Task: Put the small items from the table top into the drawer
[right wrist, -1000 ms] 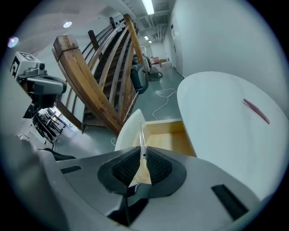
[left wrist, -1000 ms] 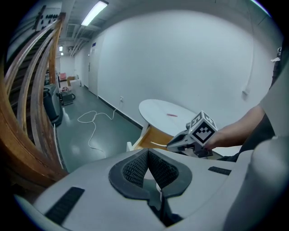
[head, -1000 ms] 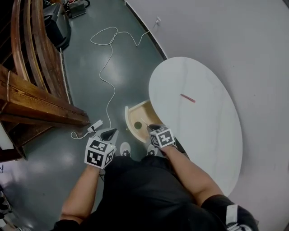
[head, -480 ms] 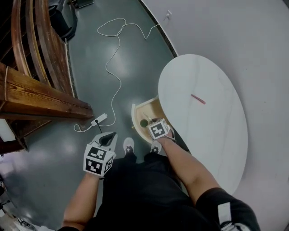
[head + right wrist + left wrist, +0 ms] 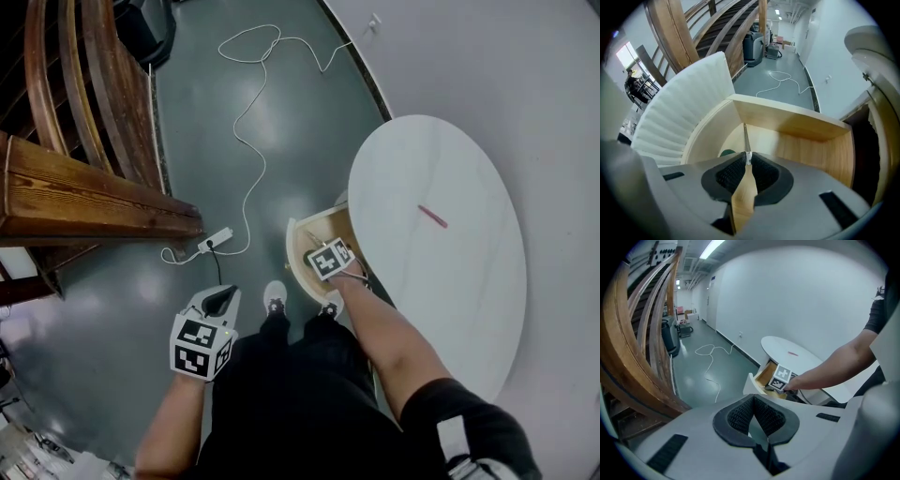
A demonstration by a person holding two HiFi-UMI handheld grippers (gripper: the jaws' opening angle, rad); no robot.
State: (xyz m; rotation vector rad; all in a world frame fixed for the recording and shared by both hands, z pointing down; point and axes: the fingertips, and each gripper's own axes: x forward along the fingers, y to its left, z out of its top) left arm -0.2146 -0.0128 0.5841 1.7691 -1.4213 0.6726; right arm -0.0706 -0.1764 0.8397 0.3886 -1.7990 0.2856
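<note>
- Right gripper (image 5: 746,158): my jaws are clamped on a slim wooden-handled tool (image 5: 743,192). The handle runs back between the pads, a small metal collar sits at the pad tips, and a thin shaft reaches forward. It may be a fine brush or a small blade; I cannot quite tell which.
- Position: I point this gripper steeply down into the open drawer (image 5: 801,140), with the tool's thin end reaching toward the drawer's far wall.
- Drawer: pulled out from under the table's edge, pale wood inside, with a white ribbed curved front (image 5: 679,117).
- Green round item (image 5: 725,153): lies on the drawer floor just left of my right pads, mostly hidden by the gripper body.
- Pink stick (image 5: 432,217): lies on the white oval table top (image 5: 450,309), well apart from both grippers.
- Left gripper (image 5: 751,399): the pads are closed together with nothing between them. I hold it over the floor to the left of the drawer, well apart from it.
- Markings: black-and-white square markers cover the right cube (image 5: 330,259) and the left cube (image 5: 199,343).
- Floor: a white cable (image 5: 246,141) runs to a power strip (image 5: 217,241).
</note>
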